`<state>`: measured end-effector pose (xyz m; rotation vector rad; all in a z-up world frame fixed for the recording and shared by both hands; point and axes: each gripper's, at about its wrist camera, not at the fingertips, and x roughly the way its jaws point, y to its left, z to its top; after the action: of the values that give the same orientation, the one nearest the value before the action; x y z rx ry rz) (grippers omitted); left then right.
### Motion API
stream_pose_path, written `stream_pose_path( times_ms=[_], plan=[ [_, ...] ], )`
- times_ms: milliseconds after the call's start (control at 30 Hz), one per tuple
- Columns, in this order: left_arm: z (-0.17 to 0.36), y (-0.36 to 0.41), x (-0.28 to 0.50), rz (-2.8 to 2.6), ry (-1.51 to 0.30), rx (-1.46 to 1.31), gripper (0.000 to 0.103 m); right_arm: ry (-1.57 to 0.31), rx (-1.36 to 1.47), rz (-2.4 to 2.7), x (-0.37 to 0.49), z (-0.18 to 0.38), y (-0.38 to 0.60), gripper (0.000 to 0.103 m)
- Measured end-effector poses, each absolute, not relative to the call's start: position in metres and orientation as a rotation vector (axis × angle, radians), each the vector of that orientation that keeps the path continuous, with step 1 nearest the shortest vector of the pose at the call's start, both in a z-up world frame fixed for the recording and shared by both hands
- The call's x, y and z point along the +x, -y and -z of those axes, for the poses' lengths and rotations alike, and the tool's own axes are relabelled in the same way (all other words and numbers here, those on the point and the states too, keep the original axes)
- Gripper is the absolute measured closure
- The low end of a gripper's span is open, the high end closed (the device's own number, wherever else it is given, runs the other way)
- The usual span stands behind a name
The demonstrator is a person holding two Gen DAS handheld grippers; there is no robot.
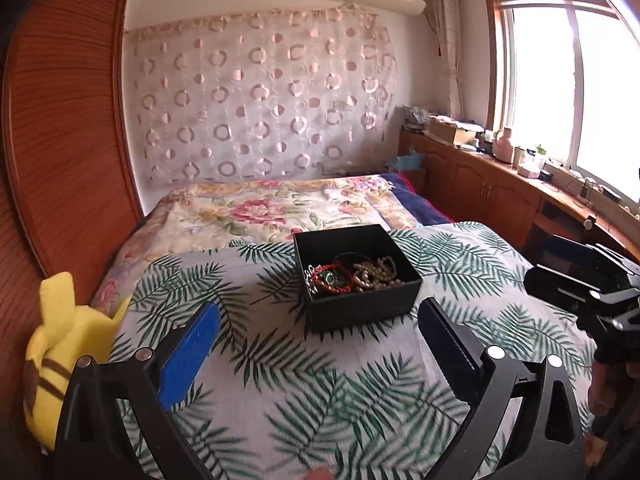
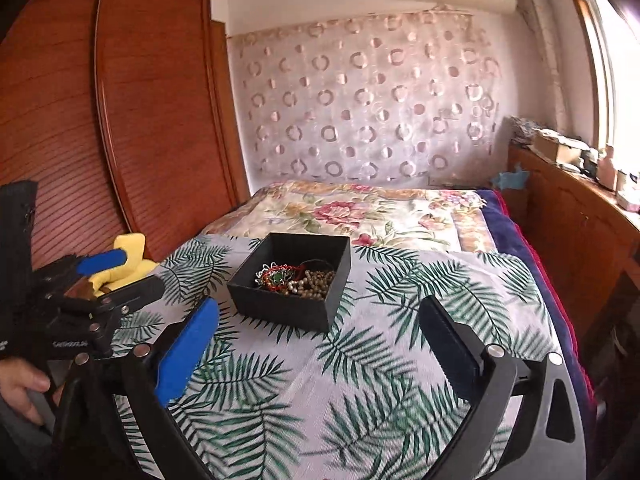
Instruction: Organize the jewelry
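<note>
A black open-topped box [image 1: 357, 276] is seen standing on a palm-leaf printed cloth [image 1: 280, 380] spread over the near end of a bed [image 1: 280, 208]. The box is located ahead of the left gripper [image 1: 320, 340], just beyond the tips of its fingers [image 1: 192, 344] and slightly toward the right finger's side. In the right wrist view the same box [image 2: 292, 292] lies ahead of the right gripper [image 2: 320, 340], nearer the left finger [image 2: 188, 352] than the right one.

Jewelry is observed piled inside the box: a red corded bracelet [image 1: 334, 278] with a green piece, a silver chain [image 1: 311, 276] at the wall nearest the left finger, and a heap of dull beige beads [image 1: 376, 274] on the far right side. All items are contained within the walls; none is seen on the cloth.

Both pairs of fingers are found spread wide, with blue pads facing inward. Nothing is held between either pair, and only cloth is visible in the gaps. No contact with the box is noted for either gripper.

The right gripper [image 1: 592, 280] is recorded at the right edge of the left wrist view, well clear of the box. The left gripper [image 2: 108, 276] appears at the left of the right wrist view, with a hand [image 2: 22, 388] on its grip. A yellow plush toy [image 1: 60, 344] lies outside the left finger, at the bed's edge beside a wooden wardrobe [image 1: 64, 120].
</note>
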<state>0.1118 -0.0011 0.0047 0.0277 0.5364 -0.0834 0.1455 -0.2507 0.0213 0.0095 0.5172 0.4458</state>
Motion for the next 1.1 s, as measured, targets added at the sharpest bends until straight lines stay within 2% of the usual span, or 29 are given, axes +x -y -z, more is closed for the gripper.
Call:
stream_pose_path(
  times_ms=[367,1100],
  plan=[
    [-0.012,0.003,0.060,0.040,-0.485,0.039,0.007,-0.482,0.038,-0.321,0.103,-0.022,0.263,0.002],
    [0.001,0.000,0.058,0.025,-0.505,-0.002,0.007,-0.479,0.055,-0.327,0.095,-0.005,0.262,0.002]
  ],
)
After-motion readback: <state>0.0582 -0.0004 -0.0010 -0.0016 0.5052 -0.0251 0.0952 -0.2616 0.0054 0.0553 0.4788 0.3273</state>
